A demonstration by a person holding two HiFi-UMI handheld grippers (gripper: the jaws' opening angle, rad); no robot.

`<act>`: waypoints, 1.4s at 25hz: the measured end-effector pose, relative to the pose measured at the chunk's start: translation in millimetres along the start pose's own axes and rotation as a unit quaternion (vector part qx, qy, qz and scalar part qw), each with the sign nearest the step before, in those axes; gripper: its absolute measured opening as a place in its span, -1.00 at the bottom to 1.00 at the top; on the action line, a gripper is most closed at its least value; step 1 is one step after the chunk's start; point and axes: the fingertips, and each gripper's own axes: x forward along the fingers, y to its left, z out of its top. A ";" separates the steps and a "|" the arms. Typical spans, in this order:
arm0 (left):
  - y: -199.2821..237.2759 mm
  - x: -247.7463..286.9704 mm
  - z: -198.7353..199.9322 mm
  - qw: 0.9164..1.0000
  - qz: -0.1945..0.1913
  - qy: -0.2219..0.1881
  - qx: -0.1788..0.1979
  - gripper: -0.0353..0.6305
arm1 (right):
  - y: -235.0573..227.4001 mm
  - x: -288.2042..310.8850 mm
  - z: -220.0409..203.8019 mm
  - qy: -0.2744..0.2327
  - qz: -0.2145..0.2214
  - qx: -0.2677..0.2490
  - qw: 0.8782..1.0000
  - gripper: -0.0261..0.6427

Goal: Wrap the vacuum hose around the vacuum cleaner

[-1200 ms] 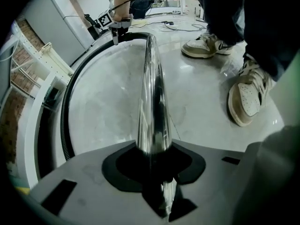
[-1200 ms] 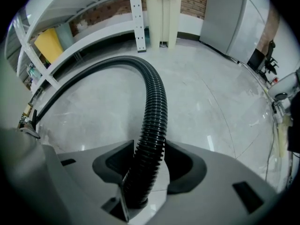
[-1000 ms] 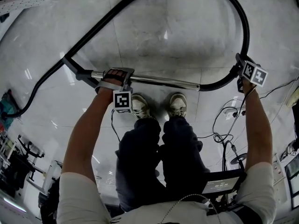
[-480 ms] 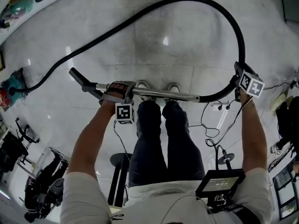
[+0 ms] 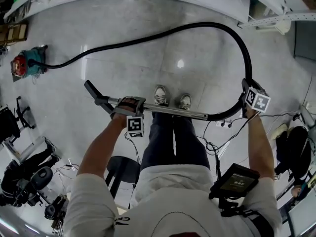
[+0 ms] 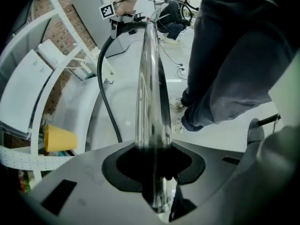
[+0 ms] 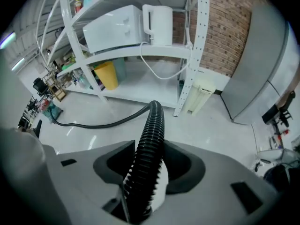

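Note:
My left gripper [image 5: 127, 103] is shut on a shiny metal wand [image 5: 173, 112] that lies level across my front, above my shoes. The wand runs straight out between the jaws [image 6: 157, 182] in the left gripper view. Its dark nozzle end [image 5: 94, 92] sticks out to the left. At the wand's right end, my right gripper [image 5: 247, 100] is shut on the black ribbed hose [image 5: 197, 26]. The hose [image 7: 151, 149] passes between the jaws [image 7: 143, 191]. It arches up and trails left across the floor to the teal and red vacuum cleaner [image 5: 23, 65].
White shelving [image 7: 140, 55] with a microwave [image 7: 115, 27], a kettle and a yellow bucket [image 7: 107, 74] stands ahead. A black stool [image 5: 121, 169] is by my left leg. Loose cables [image 5: 222, 132] lie on the floor to the right, and dark equipment [image 5: 24, 181] sits at the lower left.
Both grippers have risen together with the wand and the hose, and the floor now looks farther off. The vacuum cleaner and the shelving have come into the head view.

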 end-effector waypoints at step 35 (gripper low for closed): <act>-91.8 -290.5 -154.0 0.868 0.247 0.110 -0.416 -0.51 | 546.6 -246.1 342.3 -0.199 0.188 -0.505 0.819 -0.35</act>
